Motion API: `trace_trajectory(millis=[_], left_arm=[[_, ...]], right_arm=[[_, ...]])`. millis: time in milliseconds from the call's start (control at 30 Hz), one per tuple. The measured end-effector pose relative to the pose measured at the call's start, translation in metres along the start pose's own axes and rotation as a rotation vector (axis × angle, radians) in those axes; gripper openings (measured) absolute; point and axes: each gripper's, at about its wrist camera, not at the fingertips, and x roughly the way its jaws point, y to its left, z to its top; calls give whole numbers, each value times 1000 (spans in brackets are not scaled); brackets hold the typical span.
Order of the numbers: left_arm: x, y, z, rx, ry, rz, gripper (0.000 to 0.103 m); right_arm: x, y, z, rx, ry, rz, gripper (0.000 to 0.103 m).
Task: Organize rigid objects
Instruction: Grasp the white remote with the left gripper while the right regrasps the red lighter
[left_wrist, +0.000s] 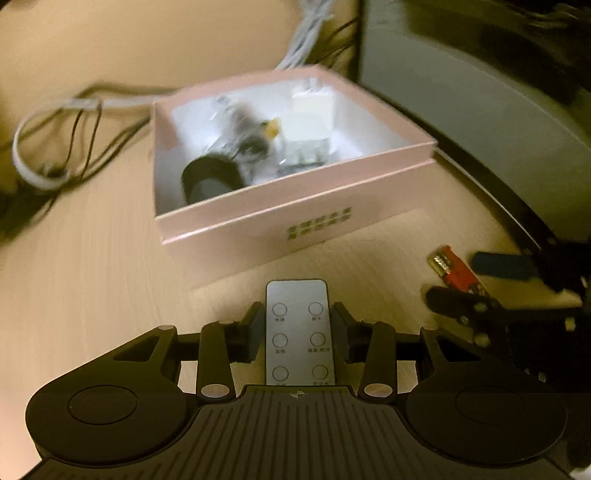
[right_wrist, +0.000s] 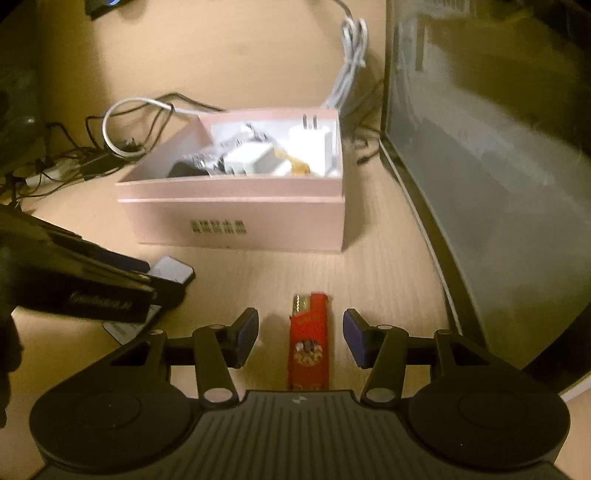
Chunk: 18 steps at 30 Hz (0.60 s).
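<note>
A slim grey remote (left_wrist: 297, 295) with round buttons sits between the pads of my left gripper (left_wrist: 297, 314), which is shut on it just in front of the open pink box (left_wrist: 258, 229). The box holds a black roll (left_wrist: 210, 177), a white plug adapter (right_wrist: 314, 142) and other small items. In the right wrist view, a red lighter (right_wrist: 309, 343) lies on the desk between the fingers of my right gripper (right_wrist: 301, 334); the pads stand apart from it on both sides. The left gripper (right_wrist: 155, 278) with the remote (right_wrist: 171, 271) shows at the left there.
A large dark screen (right_wrist: 498, 184) stands along the right side, close to the box. White and black cables (right_wrist: 122, 136) tangle on the wooden desk behind and left of the box. The desk strip between box and grippers is narrow.
</note>
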Motion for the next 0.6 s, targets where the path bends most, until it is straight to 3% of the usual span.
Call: trace_trajectory(millis=[67, 200, 233, 267, 367, 600], left_arm=[[-1, 1, -6, 30, -46, -20, 44], [-8, 7, -11, 18, -48, -50, 43], [-11, 9, -12, 20, -41, -58, 43], [-13, 11, -12, 24, -35, -66, 43], [-18, 16, -18, 30, -16, -104, 43], [-51, 27, -21, 4, -37, -196, 43]], right_arm=[[3, -1, 0, 7, -4, 7, 51], [11, 3, 5, -20, -4, 23, 47], [11, 6, 6, -41, 1, 21, 30], [11, 10, 7, -66, 12, 27, 24], [6, 13, 11, -72, 37, 77, 24], [-29, 13, 20, -90, 6, 81, 24]])
